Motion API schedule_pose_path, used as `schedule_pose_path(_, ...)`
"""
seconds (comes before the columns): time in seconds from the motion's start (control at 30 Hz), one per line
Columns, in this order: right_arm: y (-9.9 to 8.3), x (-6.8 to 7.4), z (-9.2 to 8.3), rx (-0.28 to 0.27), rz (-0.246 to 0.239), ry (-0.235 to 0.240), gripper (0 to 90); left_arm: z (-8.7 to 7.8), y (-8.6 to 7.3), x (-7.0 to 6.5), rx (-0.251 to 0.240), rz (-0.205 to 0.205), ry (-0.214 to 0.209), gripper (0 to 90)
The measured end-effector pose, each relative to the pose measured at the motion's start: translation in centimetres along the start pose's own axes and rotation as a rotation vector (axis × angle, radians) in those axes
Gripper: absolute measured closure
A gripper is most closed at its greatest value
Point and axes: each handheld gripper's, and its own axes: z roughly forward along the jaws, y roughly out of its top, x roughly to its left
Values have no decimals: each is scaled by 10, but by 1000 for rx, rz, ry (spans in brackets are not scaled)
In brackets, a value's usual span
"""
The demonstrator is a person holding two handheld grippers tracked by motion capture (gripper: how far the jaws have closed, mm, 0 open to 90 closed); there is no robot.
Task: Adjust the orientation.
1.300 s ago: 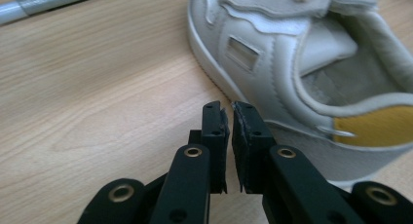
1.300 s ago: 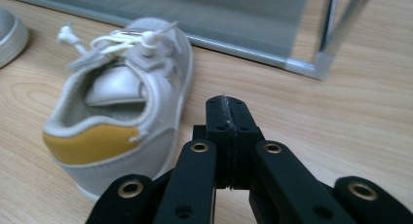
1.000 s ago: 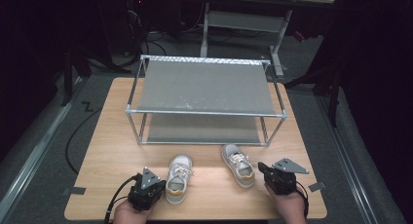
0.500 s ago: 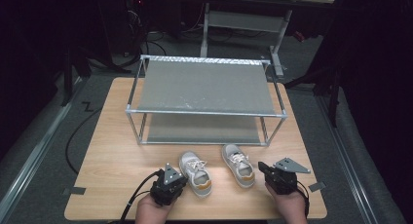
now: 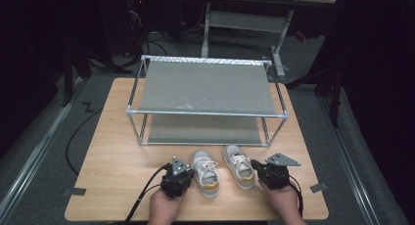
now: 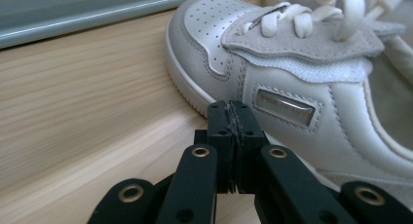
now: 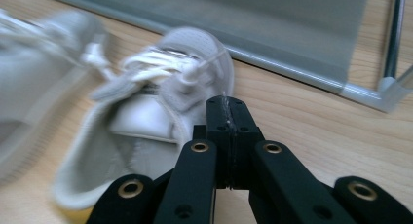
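Both shoes sit side by side on the tabletop (image 5: 112, 151) in front of the two-tier rack (image 5: 205, 88), probably being squared up as a pair before shelving. Left gripper (image 6: 229, 107): jaws pressed together, holding nothing, tips against the flank of the left shoe (image 6: 302, 73). Right gripper (image 7: 228, 103): jaws likewise closed and empty, the right shoe (image 7: 160, 112) just ahead and left of the tips.

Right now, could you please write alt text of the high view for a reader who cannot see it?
Two small white shoes, the left shoe and the right shoe, lie side by side on a wooden table before a two-tier metal rack. A person's hands hold the left gripper and the right gripper beside them, one outside each shoe.
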Motion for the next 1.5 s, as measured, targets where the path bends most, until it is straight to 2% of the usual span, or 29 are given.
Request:
schedule_pose_path(0.03, 0, 0, 0, 0, 0, 0, 899, 0, 0, 0, 0, 0, 0, 882)
schedule_pose_path(0.07, -2, 2, -2, -1, -9, 3, 899, 9, 5, -9, -3, 10, -16, 878)
schedule_pose_path(0.17, -4, 2, -3, -2, 0, 15, 899, 14, 6, -12, 2, 2, -23, 875)
schedule_pose_path(0.23, -3, 1, -3, -9, -5, 12, 898, 13, 6, -10, 2, -18, -30, 871)
schedule_pose_path(0.3, -2, -2, 0, -20, 19, -9, 898, 13, 5, -8, 4, -25, -20, 866)
schedule_pose_path(0.33, -1, -4, 9, 7, 34, -12, 899, 14, 6, -7, 6, -31, -23, 868)
schedule_pose_path(0.37, -1, -4, 9, 7, 34, -12, 899, 15, 6, -8, 10, -35, -28, 868)
schedule_pose_path(0.4, -1, 0, 13, 18, 20, -10, 900, 15, 6, -10, 13, -47, -25, 891)
schedule_pose_path(0.43, -1, 0, 13, 18, 20, -10, 900, 16, 7, -11, 7, -41, -23, 891)
schedule_pose_path(0.5, -1, 3, 10, 26, 8, 19, 900, 17, 7, -11, 16, -45, -29, 893)
schedule_pose_path(0.53, -3, 9, 9, 29, -23, 9, 900, 17, 8, -11, 7, -38, -28, 875)
schedule_pose_path(0.57, -3, 9, 9, 29, -23, 9, 900, 15, 7, -11, 8, -46, -34, 875)
schedule_pose_path(0.6, -2, 8, 8, 33, -25, 10, 899, 8, 3, -14, 7, -48, -55, 857)
schedule_pose_path(0.63, -2, 8, 8, 33, -25, 10, 899, 8, 3, -14, 7, -48, -55, 842)
schedule_pose_path(0.7, -3, 6, 8, 30, -20, 17, 899, -5, -6, -20, -10, -31, -79, 835)
schedule_pose_path(0.73, -4, 5, 7, 27, -27, 11, 899, -26, -15, -33, -32, -32, -134, 804)
schedule_pose_path(0.77, -4, 5, 7, 27, -27, 11, 899, -26, -15, -33, -32, -32, -134, 780)
schedule_pose_path(0.83, -4, 3, 7, 24, -21, 7, 899, -41, -22, -52, -59, 32, -166, 751)
schedule_pose_path(0.87, -3, 2, 6, 23, -17, 4, 899, -42, -24, -59, -43, 51, -185, 740)
schedule_pose_path(0.93, -3, 1, 6, 20, -9, 1, 900, -36, -24, -68, -11, 54, -229, 739)
schedule_pose_path(1.03, -4, 3, 4, 19, -8, -4, 899, -23, -20, -75, 6, 58, -253, 767)
schedule_pose_path(1.1, -4, 3, 3, 16, -12, -5, 899, -17, -17, -75, 5, 49, -237, 779)
schedule_pose_path(1.13, -4, 4, 2, 16, -12, -5, 899, -15, -16, -73, 1, 39, -239, 831)
schedule_pose_path(1.2, -5, 3, 4, 24, -12, -3, 899, -14, -14, -70, -8, 48, -200, 842)
schedule_pose_path(1.33, -6, 3, 6, 31, -16, 1, 899, -14, -13, -66, -12, 33, -181, 841)
schedule_pose_path(1.37, -6, 4, 6, 31, -18, 2, 900, -14, -14, -65, -10, 32, -192, 836)
schedule_pose_path(1.47, -6, 4, 5, 27, -21, -3, 900, -22, -20, -63, -20, 55, -224, 790)
schedule_pose_path(1.5, -6, 3, 4, 24, -17, -5, 899, -26, -24, -60, -29, 76, -200, 795)
